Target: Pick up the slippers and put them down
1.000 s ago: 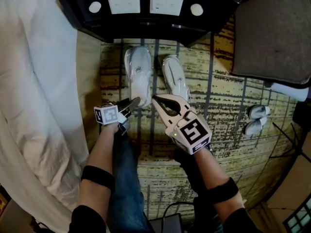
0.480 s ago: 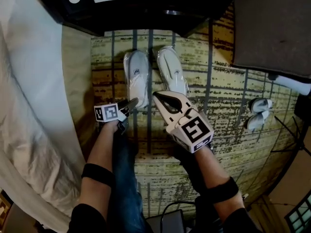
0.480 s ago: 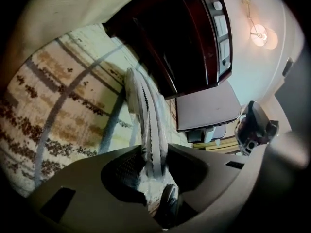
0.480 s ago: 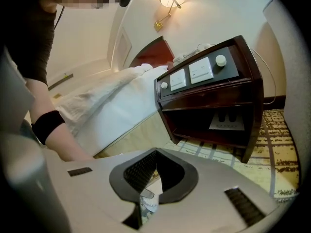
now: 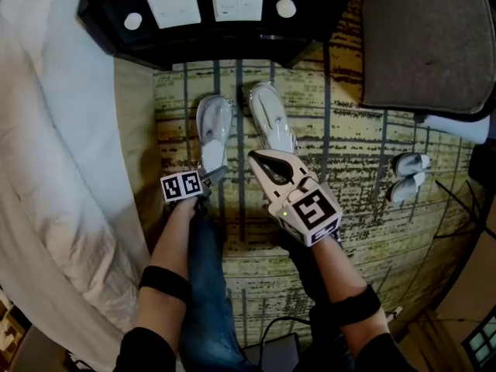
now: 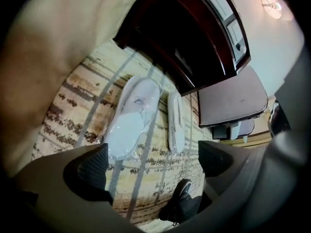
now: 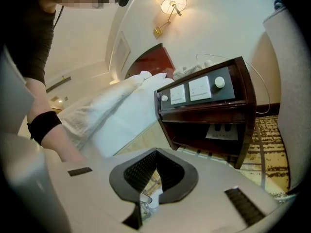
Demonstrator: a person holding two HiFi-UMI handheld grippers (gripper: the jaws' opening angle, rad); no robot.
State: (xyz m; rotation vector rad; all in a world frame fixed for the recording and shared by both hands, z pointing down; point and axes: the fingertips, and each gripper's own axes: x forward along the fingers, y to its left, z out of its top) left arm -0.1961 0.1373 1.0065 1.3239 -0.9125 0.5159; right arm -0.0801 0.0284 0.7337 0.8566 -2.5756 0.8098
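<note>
Left gripper (image 6: 151, 161) just opened wide, empty; right gripper (image 7: 148, 178) closed; slippers (image 6: 133, 120) plastic-wrapped, white.

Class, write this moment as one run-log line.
left gripper: jaws just opened, empty | left slipper: on carpet ahead | right gripper: shut | right slipper: on carpet

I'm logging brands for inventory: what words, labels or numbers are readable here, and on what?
None can be read.
Flat slipper: small dark logo, too blurred.
Bedside switch plates: marks too small.
Marker cubes: square patterns, not text.
</note>
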